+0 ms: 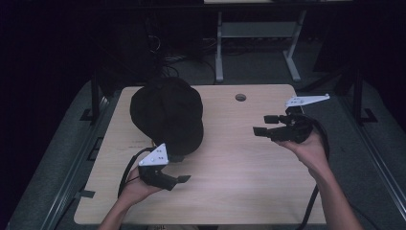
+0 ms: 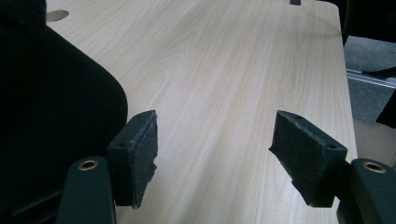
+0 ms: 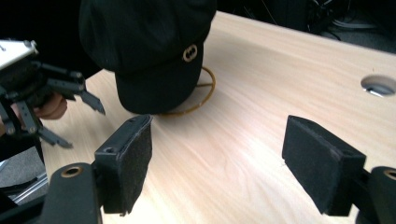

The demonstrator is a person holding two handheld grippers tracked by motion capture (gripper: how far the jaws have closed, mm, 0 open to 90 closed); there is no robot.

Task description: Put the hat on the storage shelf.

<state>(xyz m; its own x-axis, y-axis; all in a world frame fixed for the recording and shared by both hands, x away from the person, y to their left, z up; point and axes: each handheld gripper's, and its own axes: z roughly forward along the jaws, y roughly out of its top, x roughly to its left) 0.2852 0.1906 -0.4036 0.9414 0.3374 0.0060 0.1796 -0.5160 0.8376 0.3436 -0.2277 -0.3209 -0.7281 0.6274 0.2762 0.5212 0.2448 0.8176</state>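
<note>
One black cap [image 1: 167, 114] sits on the tabletop [image 1: 230, 163]; two hand-held grippers, left [image 1: 179, 179] and right [image 1: 263, 125], gape wide, empty.

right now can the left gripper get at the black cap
Probably yes: the left gripper is open beside the black cap, whose fabric sits just off one pad, with bare table between them.

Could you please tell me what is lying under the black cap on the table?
In the right gripper view, a thin yellowish ring curves out from beneath the black cap, lying on the wooden table. The rest of the ring, and anything else underneath, is covered by the cap.
</note>
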